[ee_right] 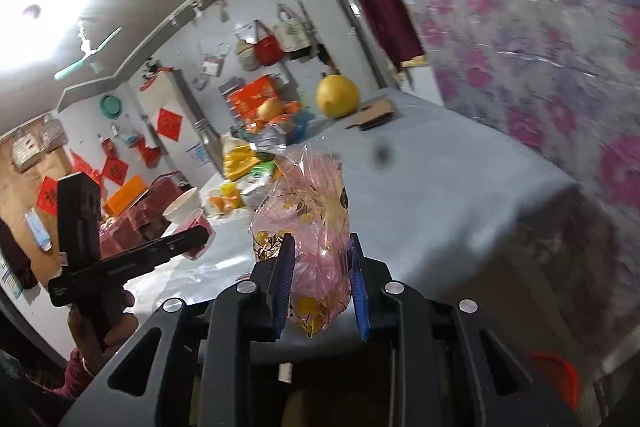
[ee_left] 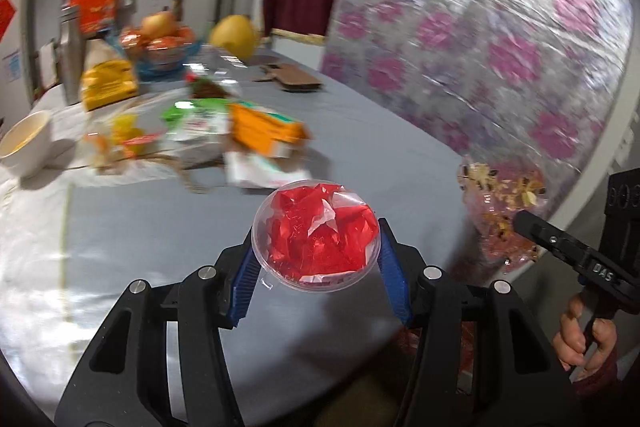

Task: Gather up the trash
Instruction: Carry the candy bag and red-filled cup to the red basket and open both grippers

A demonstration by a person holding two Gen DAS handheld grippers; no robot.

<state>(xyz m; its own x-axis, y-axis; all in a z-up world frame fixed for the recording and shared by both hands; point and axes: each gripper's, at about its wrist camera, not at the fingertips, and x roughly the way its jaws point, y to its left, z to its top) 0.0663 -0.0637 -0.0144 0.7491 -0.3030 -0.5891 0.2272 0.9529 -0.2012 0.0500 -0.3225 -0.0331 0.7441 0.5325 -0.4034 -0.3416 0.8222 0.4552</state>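
Holding crumpled red wrapper (ee_left: pixel 320 231) inside clear plastic cup (ee_left: pixel 266 263).

Home: fruit-laden table (ee_left: pixel 360 115), hung bags (ee_right: pixel 268 47)

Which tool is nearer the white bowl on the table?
Left. The left tool, holding a clear cup, is on the white bowl's side; the right tool, holding a pink bag, sits farther across.

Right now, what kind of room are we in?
Probably a lived-in home dining or kitchen room: a table crowded with snack packets and a bowl of fruit, tote bags hung on the wall, and a ceiling fan.
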